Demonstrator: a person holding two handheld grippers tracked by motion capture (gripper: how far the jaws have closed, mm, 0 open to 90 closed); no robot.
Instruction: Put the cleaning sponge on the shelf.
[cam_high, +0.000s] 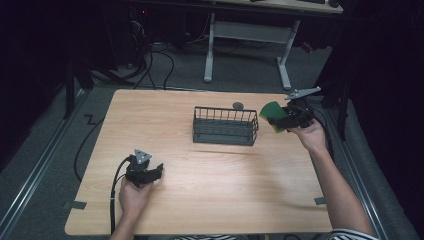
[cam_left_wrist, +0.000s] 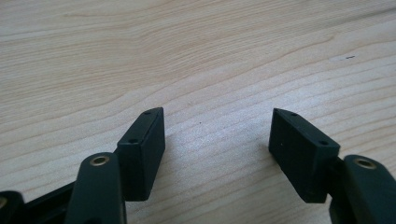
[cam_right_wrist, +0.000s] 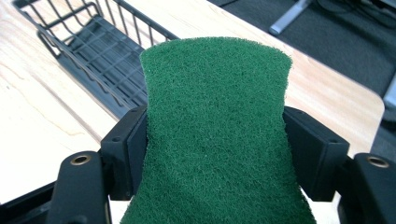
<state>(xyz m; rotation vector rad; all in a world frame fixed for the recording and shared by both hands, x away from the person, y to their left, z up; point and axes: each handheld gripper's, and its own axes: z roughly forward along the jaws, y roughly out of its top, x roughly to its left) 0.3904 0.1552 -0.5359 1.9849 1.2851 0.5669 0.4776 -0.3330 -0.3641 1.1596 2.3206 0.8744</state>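
Over by the wire basket (cam_high: 225, 125) now, which sits upright on the wooden table (cam_high: 200, 200) toward its far side, and that basket is the thing to place everything against. Just off the basket's right end, the right gripper (cam_high: 280, 120) is up in the air, held in the person's right hand (cam_high: 311, 135), and it has a green scouring pad (cam_high: 273, 116) clamped between its jaws. In the right gripper view the right gripper (cam_right_wrist: 215, 154) presses in on both edges of the scouring pad (cam_right_wrist: 215, 140), the pad pinched narrower where the jaws bite and flaring wider above them. Beyond the pad in that view lies the wire basket (cam_right_wrist: 88, 51), open top showing, off to the upper left, apart from the pad.

On the near side of the basket, well away from it toward the table's near left corner, the left gripper (cam_high: 152, 172) sits low over the wood in the left hand (cam_high: 134, 196), its black cable (cam_high: 115, 195) trailing back to the table edge. In the left gripper view the left gripper (cam_left_wrist: 217, 140) has its jaws spread wide with nothing between them, just bare wood grain of the table (cam_left_wrist: 196, 56)

Past the basket's far side a small dark round disc (cam_high: 238, 105) lies flat on the table
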